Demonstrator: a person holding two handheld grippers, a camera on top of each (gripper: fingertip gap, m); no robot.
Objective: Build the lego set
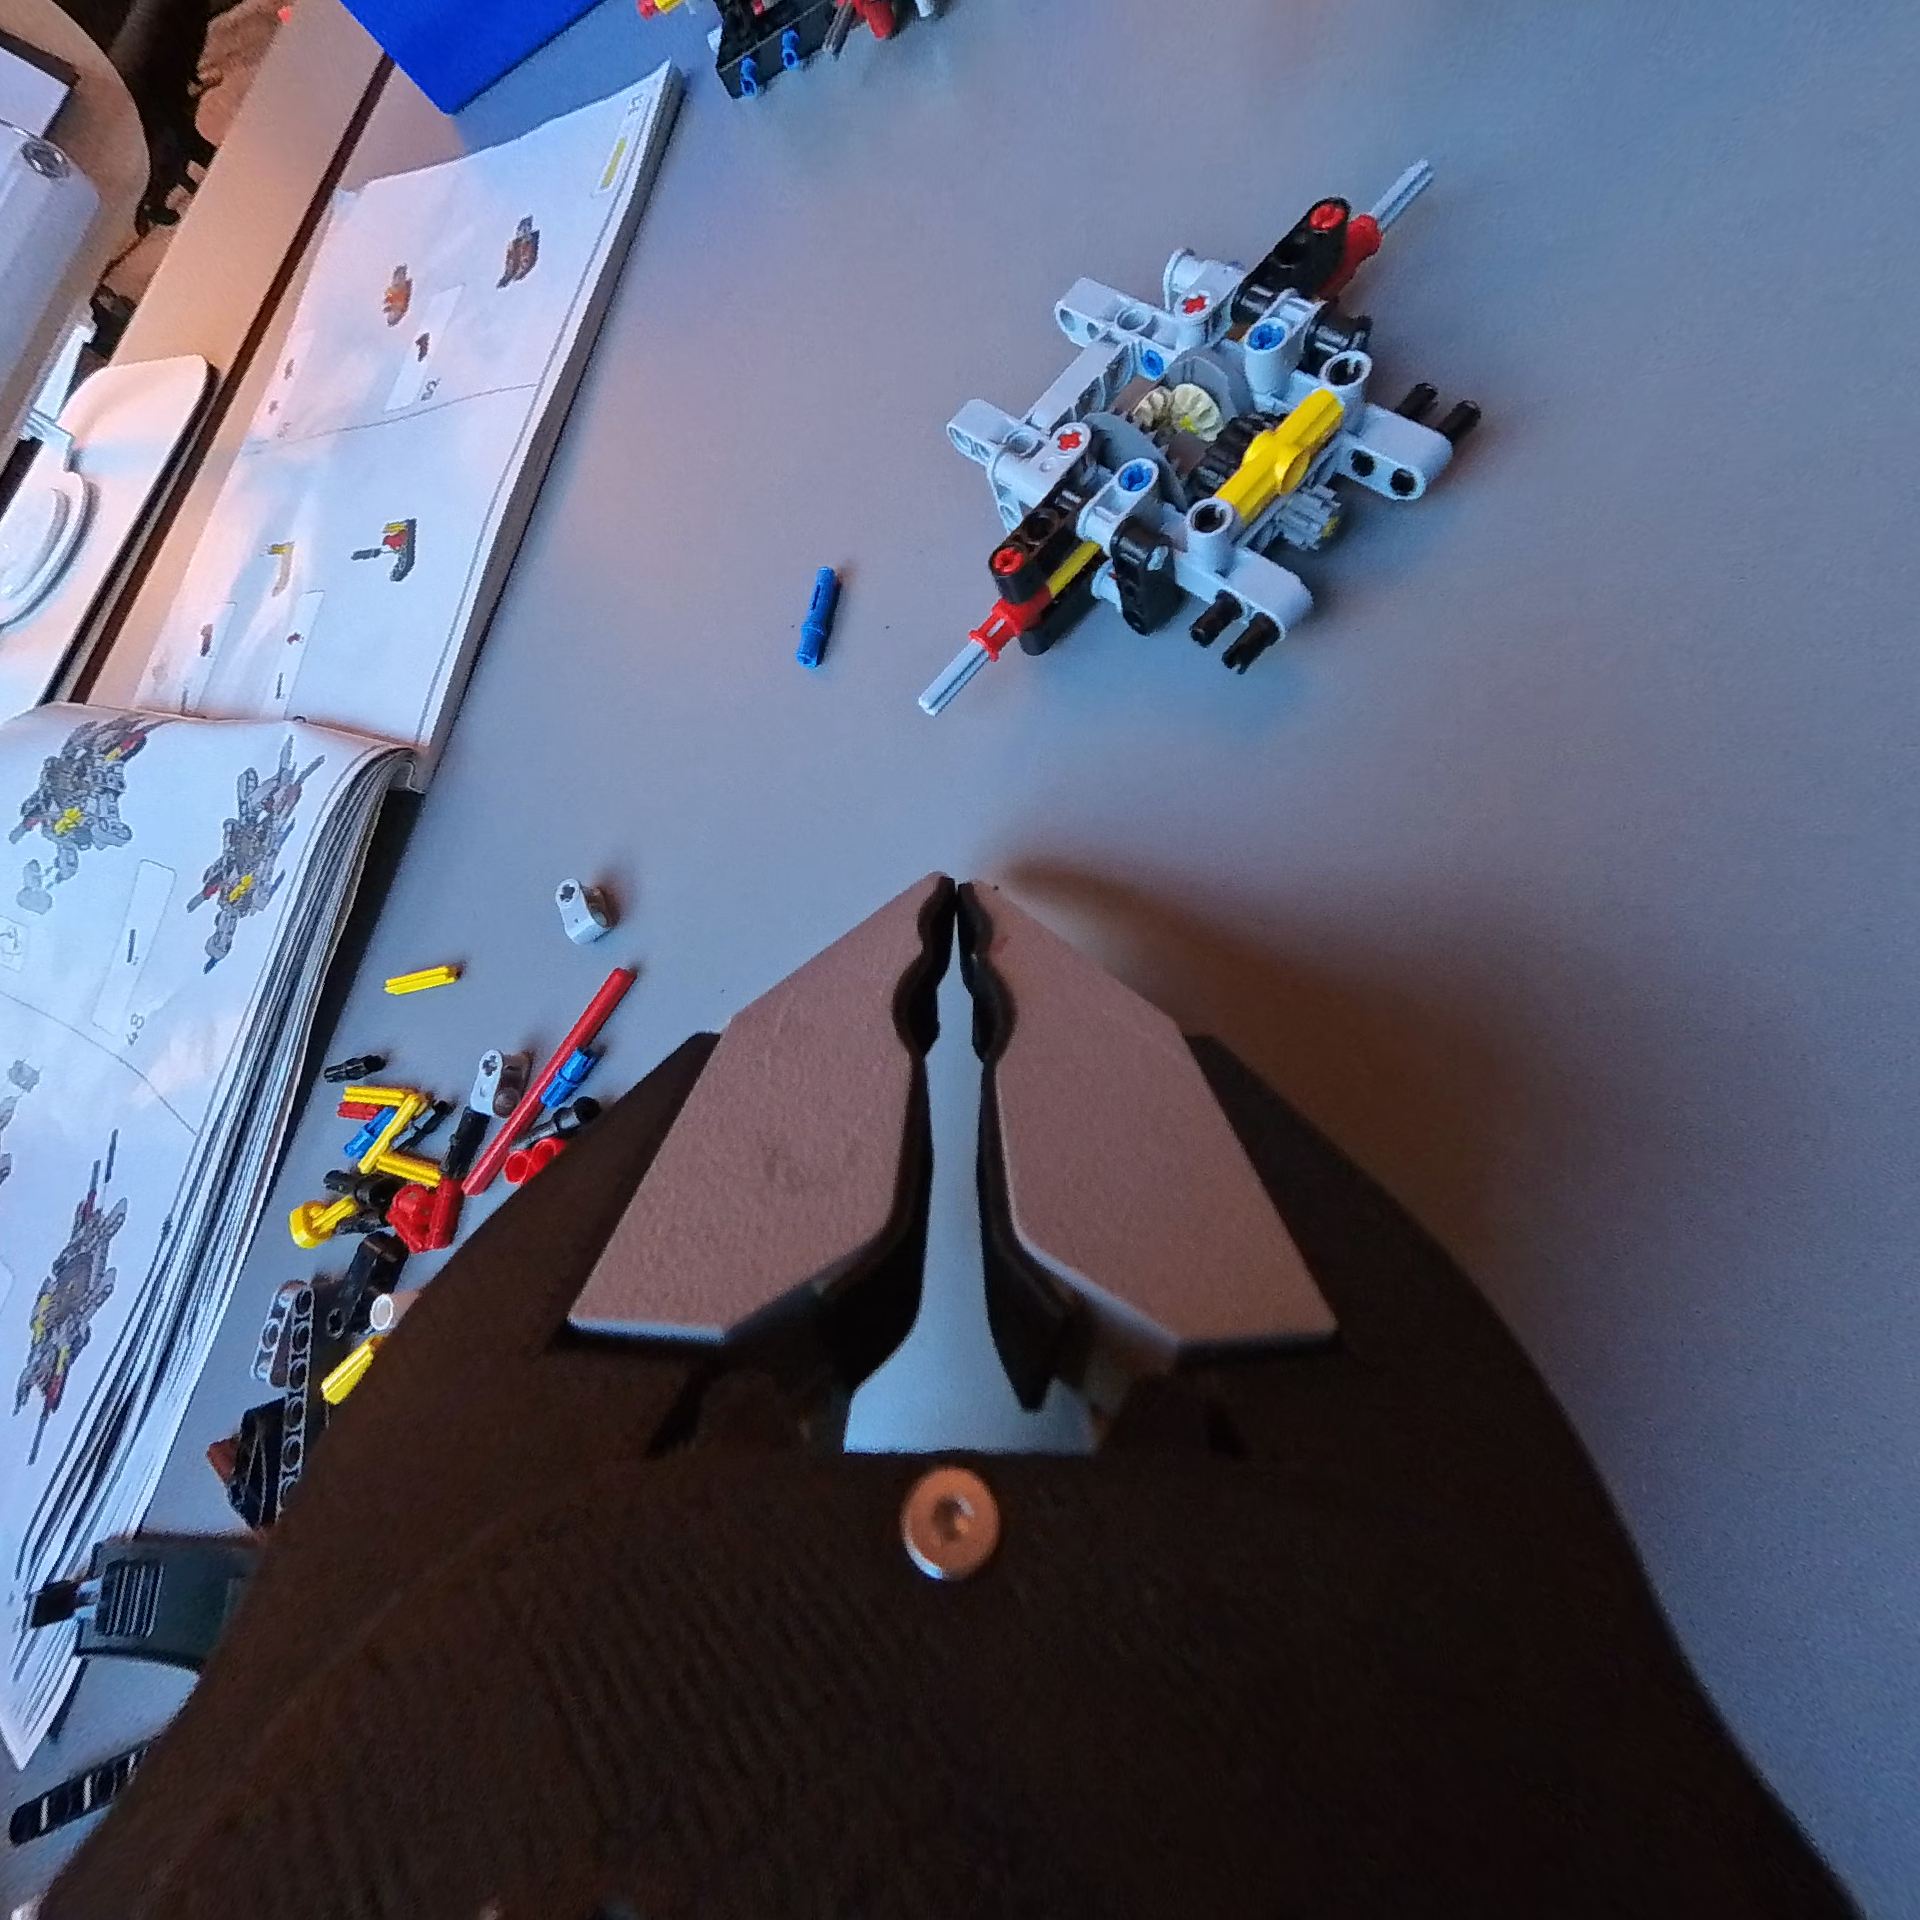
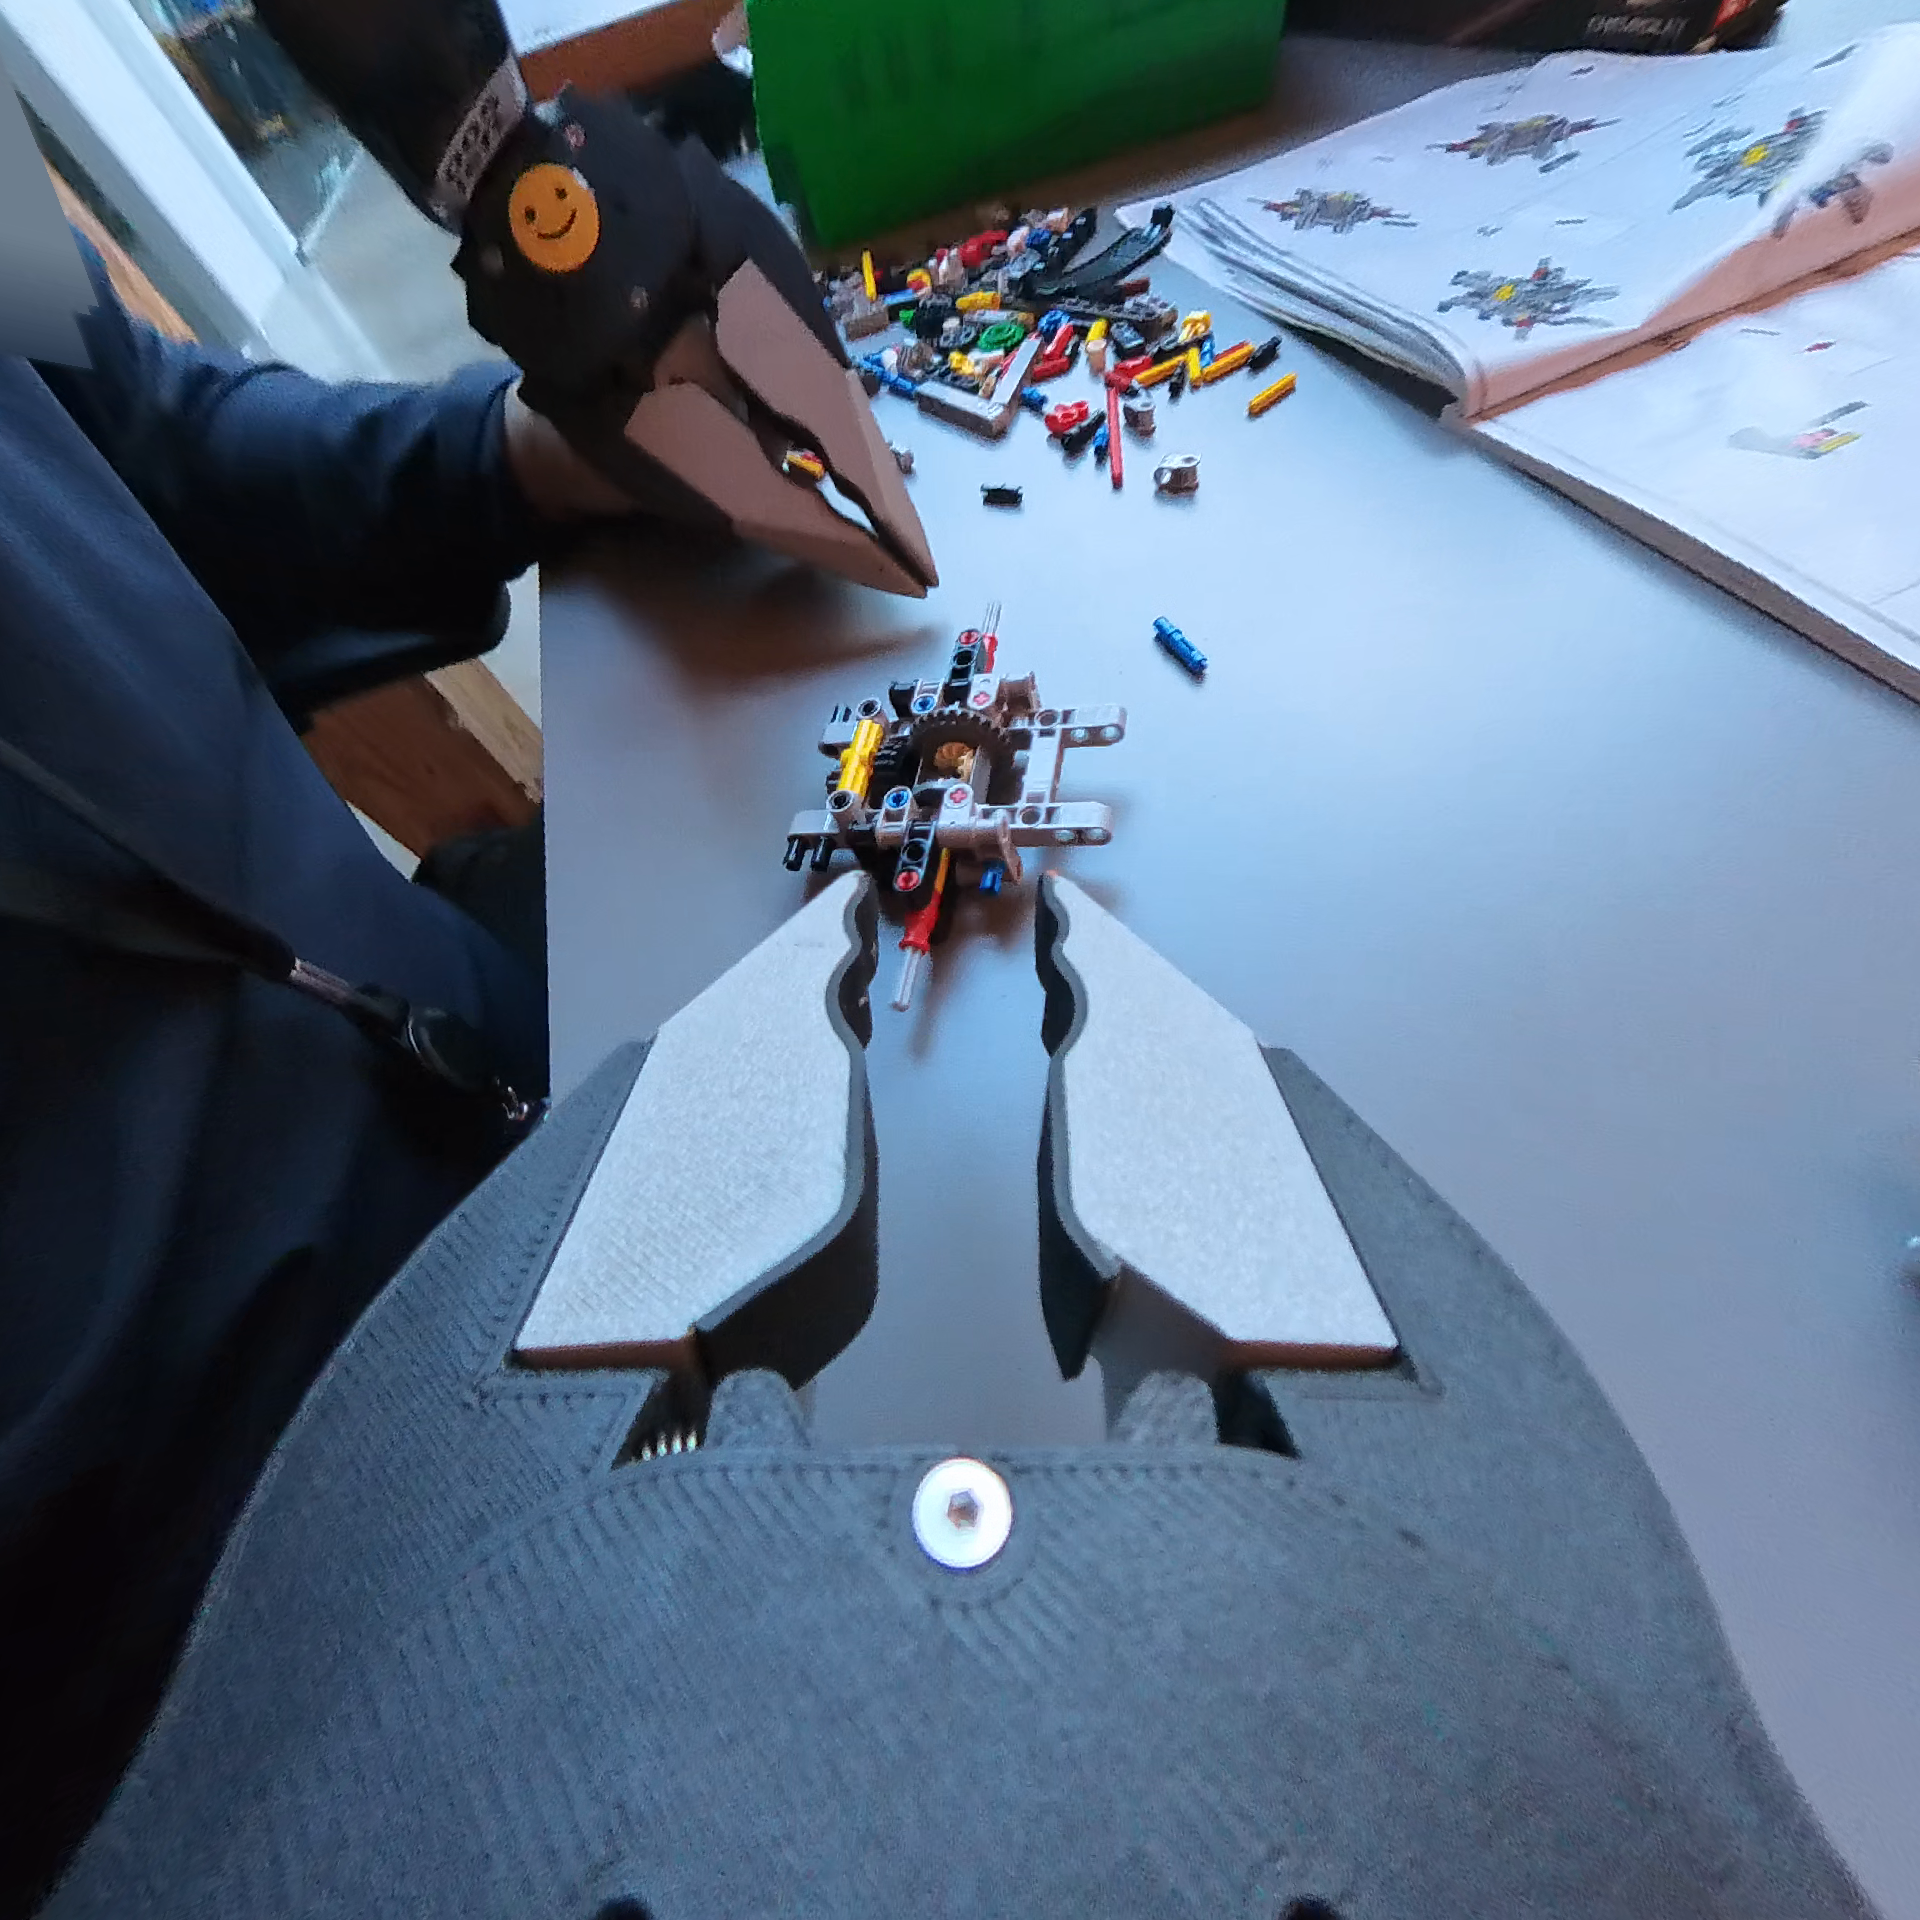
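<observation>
A grey brick assembly (image 1: 1205,447) with gears, a yellow connector and black pins lies on the grey table (image 1: 1455,831); it also shows in the right wrist view (image 2: 961,774). My left gripper (image 1: 956,888) is shut with nothing between its tips, low over bare table short of the assembly; it also shows in the right wrist view (image 2: 920,577), beyond the assembly. My right gripper (image 2: 951,883) is open. Its tips flank the assembly's near end, where a red-and-white axle (image 2: 914,951) juts between them; the pads do not touch it. A loose blue pin (image 1: 819,615) lies left of the assembly.
Open instruction booklets (image 1: 436,416) lie along the left edge; they also show in the right wrist view (image 2: 1621,239). A pile of small loose parts (image 1: 416,1143) lies by the booklet. A green box (image 2: 997,104) stands at the back. A person's dark sleeve (image 2: 260,488) is at the left. My right fingertips sit around 15 cm from my left ones. Between my left fingertips and the loose blue pin (image 1: 819,615) there is roughly 8 cm. It turns up in the right wrist view (image 2: 1177,646) as well.
</observation>
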